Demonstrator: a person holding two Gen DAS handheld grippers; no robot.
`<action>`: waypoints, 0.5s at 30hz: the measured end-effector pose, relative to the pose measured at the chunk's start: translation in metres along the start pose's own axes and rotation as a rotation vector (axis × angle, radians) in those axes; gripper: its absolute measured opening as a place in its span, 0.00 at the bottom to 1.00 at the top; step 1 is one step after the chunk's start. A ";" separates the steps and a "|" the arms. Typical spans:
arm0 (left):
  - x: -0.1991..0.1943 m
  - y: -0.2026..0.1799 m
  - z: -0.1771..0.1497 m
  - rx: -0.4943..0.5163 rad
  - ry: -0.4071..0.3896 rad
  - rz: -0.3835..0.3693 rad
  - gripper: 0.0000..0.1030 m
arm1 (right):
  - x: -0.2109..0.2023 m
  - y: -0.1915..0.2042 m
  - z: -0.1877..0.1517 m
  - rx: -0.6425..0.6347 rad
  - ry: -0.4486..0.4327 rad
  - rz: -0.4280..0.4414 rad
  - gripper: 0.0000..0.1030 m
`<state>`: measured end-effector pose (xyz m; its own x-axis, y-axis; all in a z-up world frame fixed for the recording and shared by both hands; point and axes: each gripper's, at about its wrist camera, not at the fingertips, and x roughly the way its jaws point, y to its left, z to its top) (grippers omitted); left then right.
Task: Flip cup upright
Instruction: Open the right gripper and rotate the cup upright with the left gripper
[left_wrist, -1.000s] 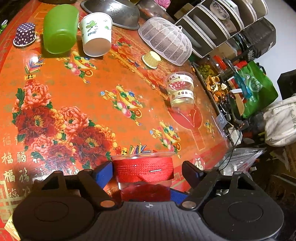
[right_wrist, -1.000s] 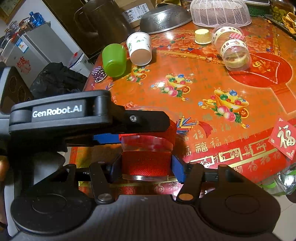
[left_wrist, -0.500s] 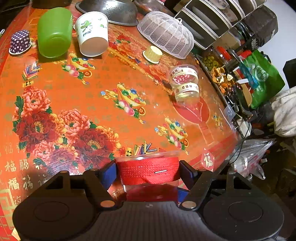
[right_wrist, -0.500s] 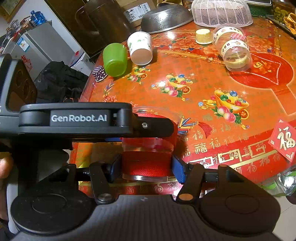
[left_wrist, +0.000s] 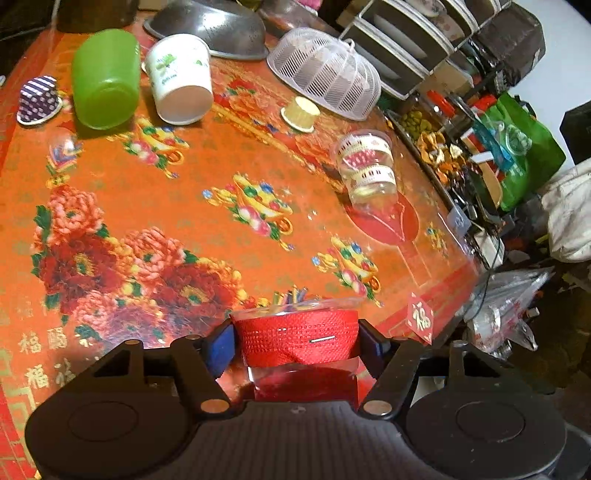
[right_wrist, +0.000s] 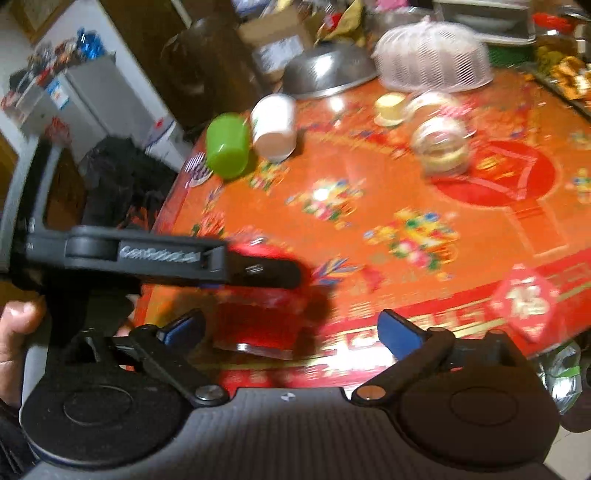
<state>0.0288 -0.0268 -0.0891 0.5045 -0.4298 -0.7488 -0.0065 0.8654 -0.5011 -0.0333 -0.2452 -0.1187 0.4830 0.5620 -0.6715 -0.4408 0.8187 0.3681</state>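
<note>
The clear plastic cup with a red woven band (left_wrist: 297, 338) stands with its long axis vertical and its wide rim uppermost, mouth pointing up, at the near edge of the red floral tablecloth (left_wrist: 155, 206). The left gripper (left_wrist: 295, 341) clamps it, blue pads pressed against the band on both sides. In the right wrist view the cup (right_wrist: 258, 317) is smeared by motion, so whether its base touches the cloth is hard to say. The right gripper (right_wrist: 291, 326) sits in front of the cup with its fingers spread wide, touching nothing; the left gripper's arm (right_wrist: 166, 258) crosses above the cup.

Beyond the cup, toward the far right, a clear ribbon-wrapped cup (left_wrist: 367, 166) lies on its side. Farther off from the cup lie a white paper cup (left_wrist: 181, 79) and a green plastic cup (left_wrist: 105, 77), both on their sides, with a small yellow cup (left_wrist: 300, 113), a white mesh food cover (left_wrist: 325, 72) and a steel colander (left_wrist: 210, 31) behind.
</note>
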 end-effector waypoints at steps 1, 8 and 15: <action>-0.002 0.001 0.000 -0.001 -0.012 -0.001 0.68 | -0.005 -0.006 -0.002 0.016 -0.021 0.001 0.99; -0.020 0.000 0.000 0.024 -0.129 -0.031 0.68 | -0.029 -0.038 -0.018 0.133 -0.153 0.041 0.99; -0.077 -0.017 -0.046 0.214 -0.596 0.014 0.68 | -0.032 -0.042 -0.030 0.138 -0.272 0.053 0.99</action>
<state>-0.0490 -0.0204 -0.0429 0.9000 -0.2545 -0.3538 0.1254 0.9287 -0.3490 -0.0526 -0.3010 -0.1322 0.6551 0.5997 -0.4595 -0.3723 0.7855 0.4944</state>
